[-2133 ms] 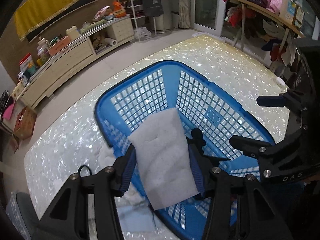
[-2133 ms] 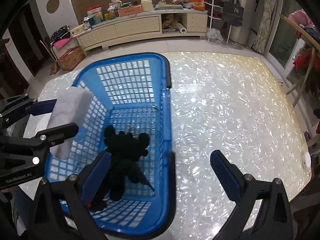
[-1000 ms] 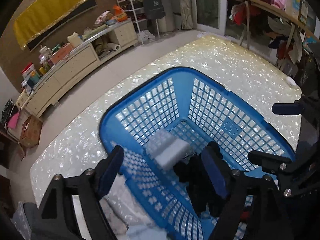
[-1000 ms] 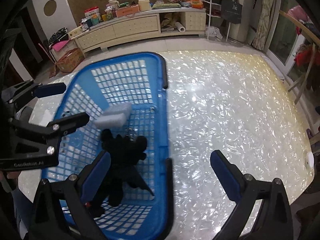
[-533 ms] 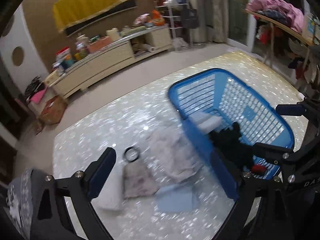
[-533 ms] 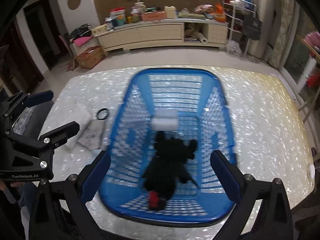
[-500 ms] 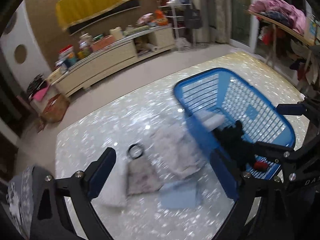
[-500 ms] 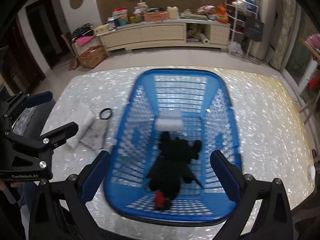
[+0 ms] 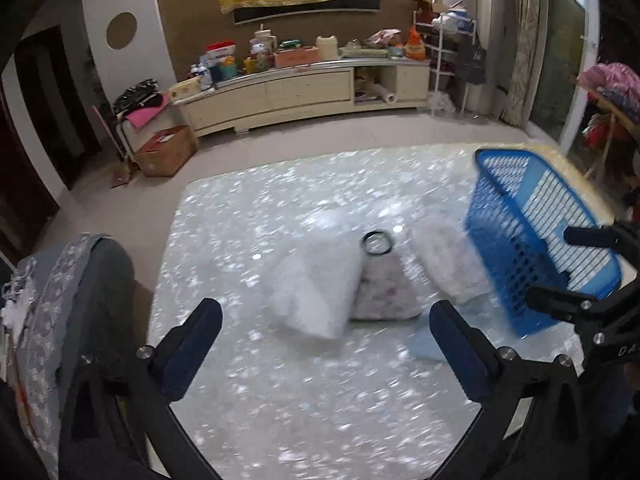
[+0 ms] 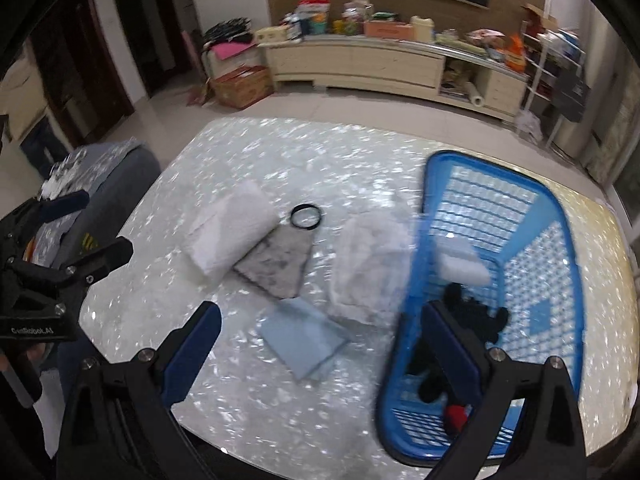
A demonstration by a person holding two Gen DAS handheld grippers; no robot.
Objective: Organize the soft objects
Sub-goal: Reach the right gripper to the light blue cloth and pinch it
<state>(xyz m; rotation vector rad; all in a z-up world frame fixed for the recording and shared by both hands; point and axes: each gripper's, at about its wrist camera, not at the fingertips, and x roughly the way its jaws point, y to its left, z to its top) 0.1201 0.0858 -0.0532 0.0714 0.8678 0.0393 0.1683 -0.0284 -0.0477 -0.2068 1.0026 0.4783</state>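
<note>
White folded cloth [image 9: 316, 292] ahead between left tool [image 9: 326, 354] jaws, opening, empty, right tool [image 10: 320, 344] wide, empty

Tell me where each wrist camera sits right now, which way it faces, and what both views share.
Left wrist: rides the left claw, angled down across the shimmering table at the folded white cloth; its jaws are opening with nothing between them, and the right claw shows at the right edge.
Right wrist: rides the right claw, angled down at the light blue cloth and blue basket; jaws wide and empty, left claw at the left edge.
Shared: table, cloths, black ring, basket, cream sideboard.
</note>
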